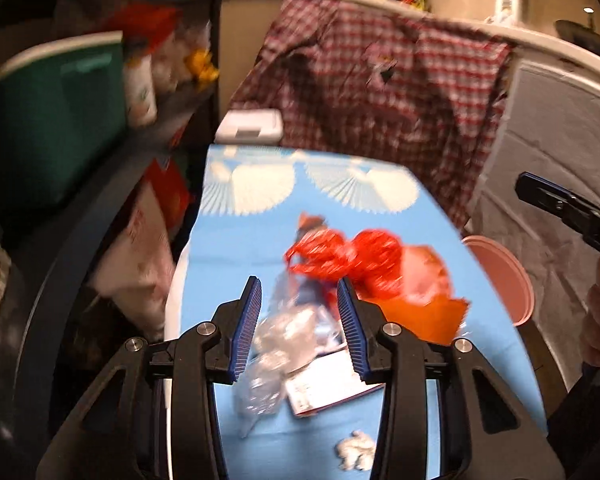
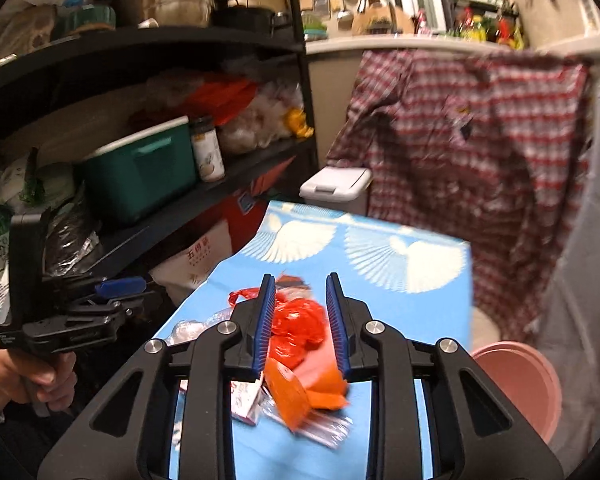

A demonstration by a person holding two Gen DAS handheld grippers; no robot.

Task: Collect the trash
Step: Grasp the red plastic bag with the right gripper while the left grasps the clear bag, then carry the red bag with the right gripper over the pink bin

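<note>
A heap of trash lies on the blue cloth-covered table [image 1: 240, 240]: a red plastic bag [image 1: 340, 256], an orange wrapper [image 1: 420, 312], crumpled clear plastic [image 1: 276, 344], a white printed paper [image 1: 324, 388] and a white tissue wad [image 1: 356, 450]. My left gripper [image 1: 298, 282] hovers short of the heap, partly open, with the clear plastic seen through its gap but not pressed. The right gripper [image 2: 300, 278] is also partly open and frames the red bag [image 2: 300, 328] and orange wrapper [image 2: 288, 396] from above without touching them. Each gripper shows in the other's view, off the table's sides.
A pink bucket [image 2: 524, 380] stands at the table's right side. Behind the table are a white lidded bin [image 2: 336, 186] and a hanging plaid shirt [image 2: 480, 160]. A black shelf [image 2: 180, 216] with a green cooler [image 2: 140, 172], jars and bags crowds the left.
</note>
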